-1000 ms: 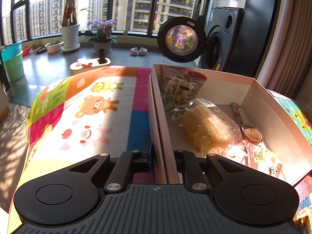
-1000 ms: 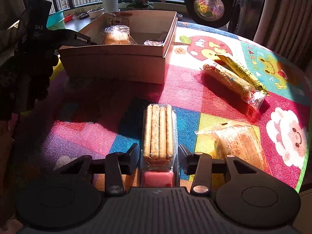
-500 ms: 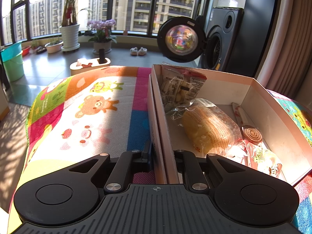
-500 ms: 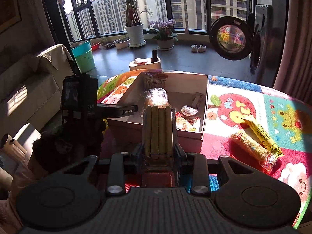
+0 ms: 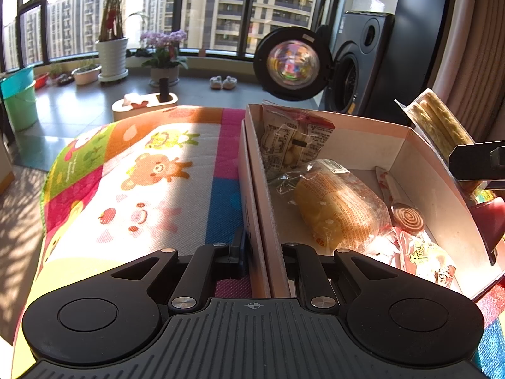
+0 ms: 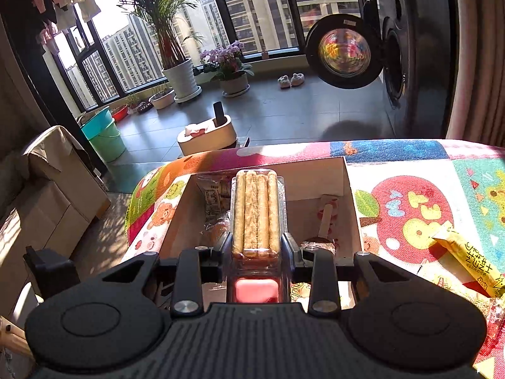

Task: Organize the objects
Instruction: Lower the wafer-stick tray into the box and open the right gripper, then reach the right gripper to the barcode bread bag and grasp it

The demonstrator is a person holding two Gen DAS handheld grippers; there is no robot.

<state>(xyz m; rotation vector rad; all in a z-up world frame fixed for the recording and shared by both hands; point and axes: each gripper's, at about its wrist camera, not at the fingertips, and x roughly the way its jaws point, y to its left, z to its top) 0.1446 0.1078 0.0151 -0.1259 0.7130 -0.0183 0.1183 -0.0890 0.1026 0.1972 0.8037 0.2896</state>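
Note:
My left gripper [image 5: 263,246] is shut on the near left wall of an open cardboard box [image 5: 252,170] on the colourful mat. Inside lie a printed snack bag [image 5: 293,139], a wrapped bread roll [image 5: 341,208], a spiral lollipop [image 5: 407,219] and a cartoon candy packet [image 5: 423,259]. My right gripper [image 6: 256,246] is shut on a clear pack of biscuit sticks [image 6: 256,211] with a red base, held above the box [image 6: 350,189]. That pack [image 5: 438,123] shows tilted over the box's right wall in the left wrist view.
A yellow snack packet [image 6: 467,259] lies on the mat [image 6: 410,214] right of the box, with another wrapper at the lower right edge. Left of the box spreads the cartoon mat [image 5: 142,189]. Beyond the table stand a washing machine [image 5: 356,72], plant pots and a green bucket [image 6: 104,135].
My right gripper shut on the biscuit stick pack, lifted it off the mat and carried it over the box. My left gripper kept its hold on the box wall.

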